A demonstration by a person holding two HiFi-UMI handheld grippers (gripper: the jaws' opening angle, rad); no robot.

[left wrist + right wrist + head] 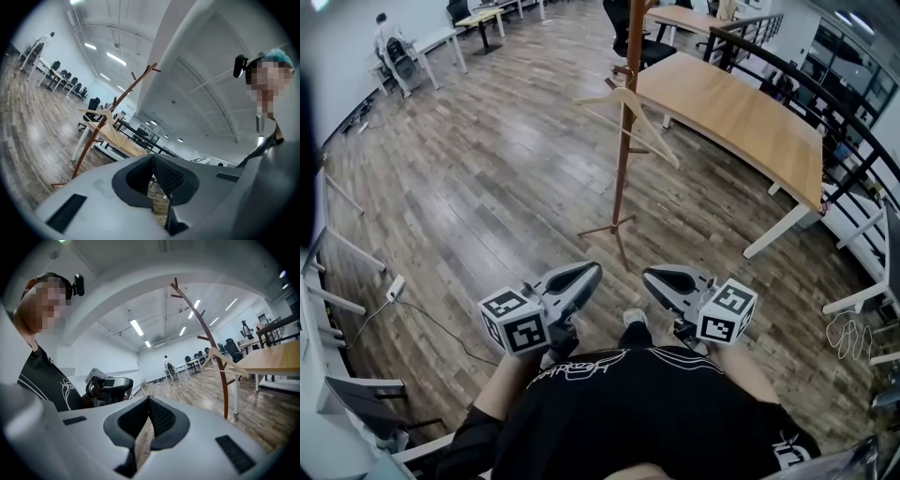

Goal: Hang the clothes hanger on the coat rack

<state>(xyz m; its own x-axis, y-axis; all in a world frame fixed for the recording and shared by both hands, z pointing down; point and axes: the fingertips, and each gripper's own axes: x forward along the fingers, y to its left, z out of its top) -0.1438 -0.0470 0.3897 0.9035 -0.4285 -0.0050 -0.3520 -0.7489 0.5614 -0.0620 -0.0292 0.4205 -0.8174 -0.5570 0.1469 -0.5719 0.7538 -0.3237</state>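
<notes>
A light wooden clothes hanger [630, 114] hangs from a peg of the brown wooden coat rack [623, 159], which stands on the plank floor ahead of me. My left gripper [591, 273] and right gripper [652, 277] are held low in front of my body, side by side, well short of the rack's feet. Both are shut with nothing between their jaws. In the left gripper view the coat rack [105, 124] and hanger [99, 117] lie beyond the closed left gripper [152, 158]. The right gripper view shows the rack [216, 359] and hanger [224, 360] past the closed right gripper [149, 400].
A long wooden table [750, 122] on white legs stands right of the rack, with a black railing [853, 122] behind it. White desks and office chairs [403, 61] line the far left. A power strip and cable [394, 287] lie on the floor at left.
</notes>
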